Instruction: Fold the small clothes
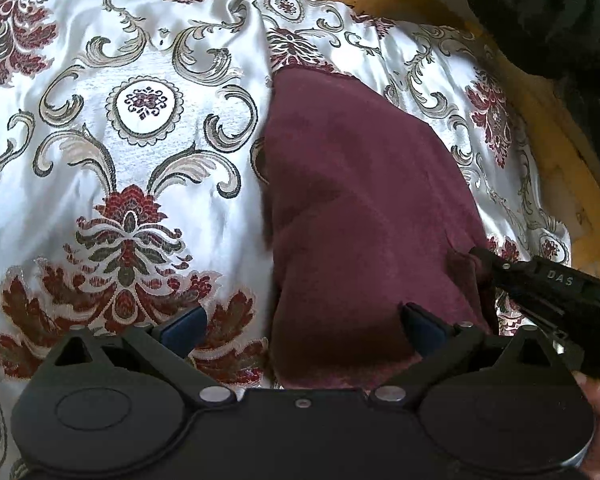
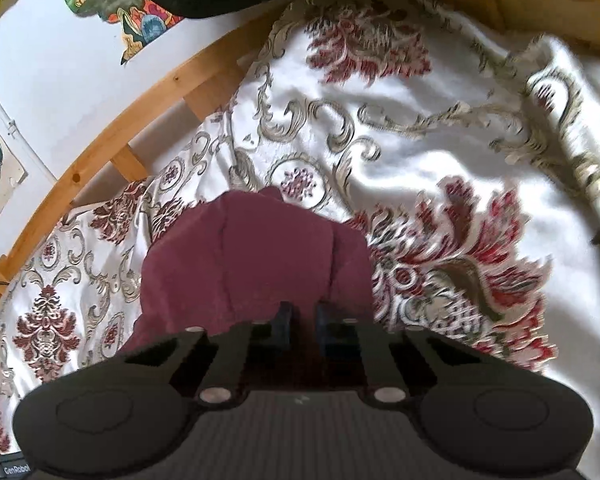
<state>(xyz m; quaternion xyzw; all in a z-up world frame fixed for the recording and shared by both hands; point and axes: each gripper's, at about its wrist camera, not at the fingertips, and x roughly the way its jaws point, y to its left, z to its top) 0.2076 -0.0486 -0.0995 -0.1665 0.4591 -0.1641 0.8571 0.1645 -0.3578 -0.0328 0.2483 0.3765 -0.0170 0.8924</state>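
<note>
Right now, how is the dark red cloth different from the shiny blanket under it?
The maroon cloth is plain and fuzzy; the bedspread is glossy white with swirls and red flowers. The cloth is small; the bedspread spreads far wider. The right gripper pinches the cloth, not the bedspread. Both are wrinkled fabric.

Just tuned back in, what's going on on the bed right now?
A person is working a gripper in each hand over a maroon garment lying on a floral satin bedspread. The right gripper has closed on the garment's near edge, pinching the cloth between its pads. The left gripper is open, low over the garment's other near corner, one finger over the cloth and one over the bedspread. No fold has been made with this grip yet.
</note>
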